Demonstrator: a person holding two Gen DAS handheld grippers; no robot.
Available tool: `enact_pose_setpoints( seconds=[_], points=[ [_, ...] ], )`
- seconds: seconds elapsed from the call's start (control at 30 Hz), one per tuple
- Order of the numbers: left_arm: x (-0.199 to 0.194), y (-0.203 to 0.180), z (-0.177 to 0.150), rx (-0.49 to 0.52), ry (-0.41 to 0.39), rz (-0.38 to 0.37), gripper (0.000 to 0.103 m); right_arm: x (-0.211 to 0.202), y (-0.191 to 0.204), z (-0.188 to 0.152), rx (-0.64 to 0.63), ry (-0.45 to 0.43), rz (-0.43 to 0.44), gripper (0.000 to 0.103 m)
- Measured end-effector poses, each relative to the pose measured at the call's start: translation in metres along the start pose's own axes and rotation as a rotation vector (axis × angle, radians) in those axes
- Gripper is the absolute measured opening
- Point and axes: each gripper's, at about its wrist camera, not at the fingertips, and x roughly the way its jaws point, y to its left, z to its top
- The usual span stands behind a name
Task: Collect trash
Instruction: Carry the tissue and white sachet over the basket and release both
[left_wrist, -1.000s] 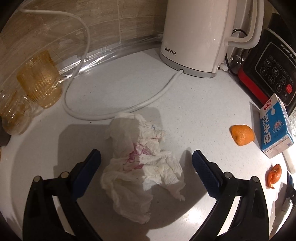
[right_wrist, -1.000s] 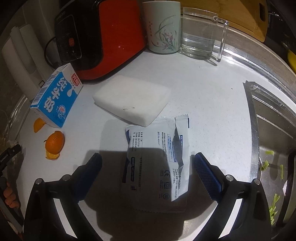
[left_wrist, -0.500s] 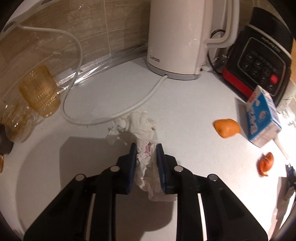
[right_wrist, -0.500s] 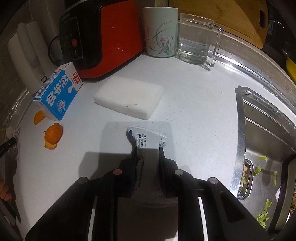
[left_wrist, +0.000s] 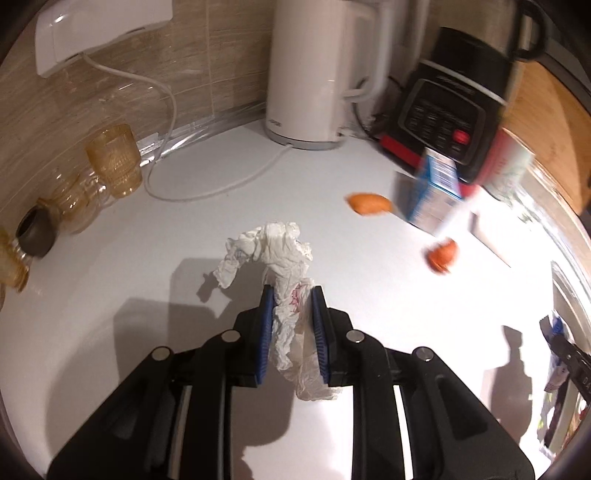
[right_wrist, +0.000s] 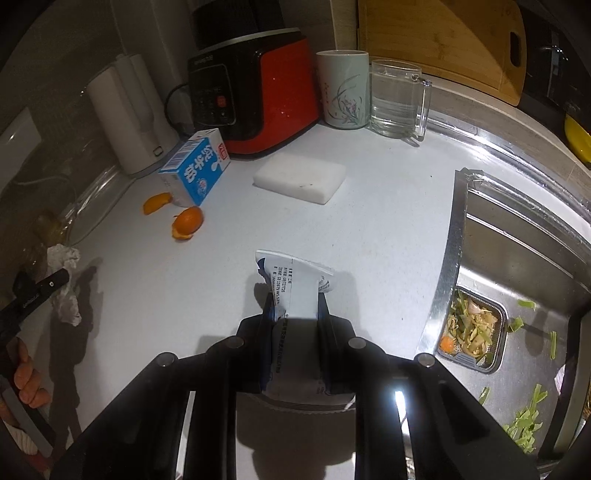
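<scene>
both hand-held grippers are clamped tight on trash. left hand-held gripper pinches a crumpled white paper tissue with a pink stain between its blue pads; the loose end droops forward above the white table, so it seems held clear for carrying. right hand-held gripper has its jaws closed on a torn white-and-blue printed plastic wrapper, gripped mid-length so the flat sheet folds and cannot slip. still lying on the table are two orange peel pieces beside the blue-and-white milk carton, likely the next pickups. no bin is in view, so where the two pieces will go cannot be told.
</scene>
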Motion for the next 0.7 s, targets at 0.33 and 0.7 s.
enact_pose_setpoints(
  seconds=[0.33, 0.7],
  points=[
    [-0.084, -0.055, -0.094, 0.067, 0.042, -0.091, 0.02, -0.072, 0.006, -0.077, -0.043, 0.017, 0.08, 0.021],
    [-0.161, -0.081, -0.198, 0.139, 0.1, -0.151, 0.02, -0.144, 0.0, -0.178, -0.08, 0.057, 0.141, 0.021]
  ],
)
